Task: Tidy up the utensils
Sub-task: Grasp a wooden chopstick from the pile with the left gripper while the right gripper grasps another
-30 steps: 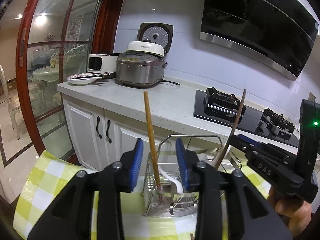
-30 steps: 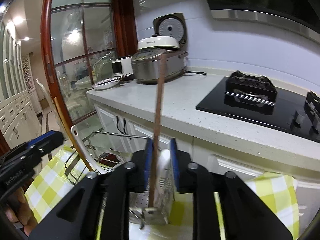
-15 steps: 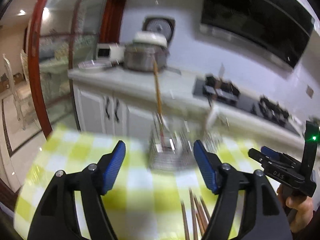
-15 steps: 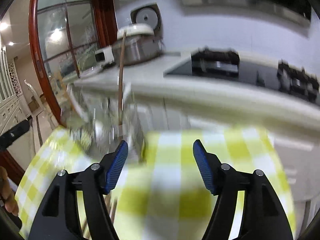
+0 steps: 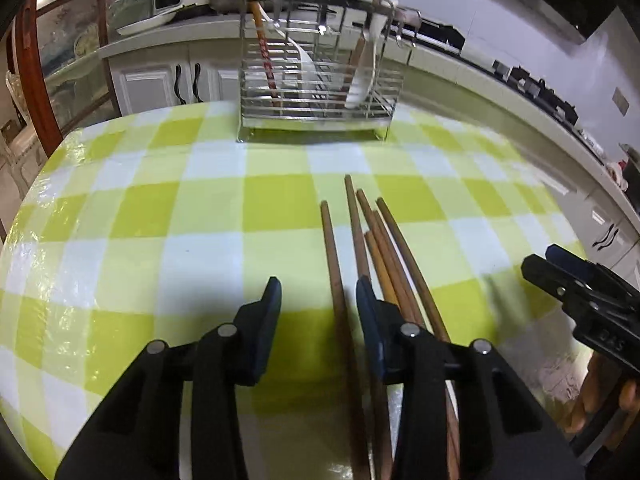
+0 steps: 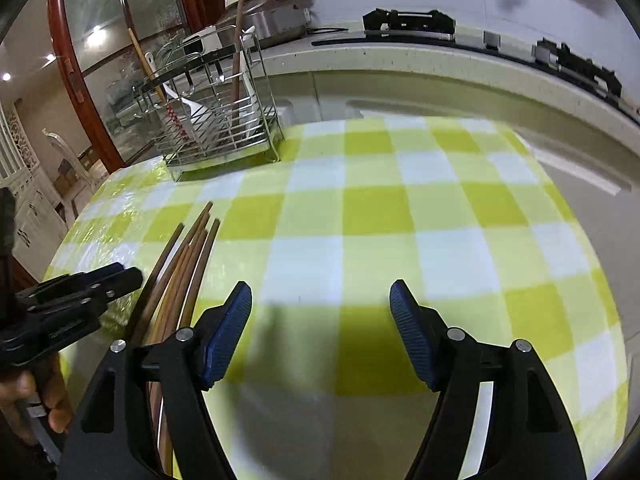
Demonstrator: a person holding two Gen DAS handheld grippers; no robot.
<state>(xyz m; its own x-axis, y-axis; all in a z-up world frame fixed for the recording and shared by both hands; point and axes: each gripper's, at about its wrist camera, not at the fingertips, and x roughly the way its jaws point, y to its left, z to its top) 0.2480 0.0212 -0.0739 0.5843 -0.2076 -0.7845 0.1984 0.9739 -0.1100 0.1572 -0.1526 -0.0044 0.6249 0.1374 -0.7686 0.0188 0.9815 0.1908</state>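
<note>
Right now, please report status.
Left gripper closing around one brown wooden chopstick. Right gripper opening, empty. Steel wire utensil rack behind, nothing in the way.

This is a home kitchen. A pale stone counter runs along the back wall over white cabinet doors with dark handles. On it stand a rice cooker with its lid up and a black gas hob. A glazed door in a red wood frame opens onto a dining room. In front, a worktop wears a yellow-checked cloth and carries a wire utensil rack.
</note>
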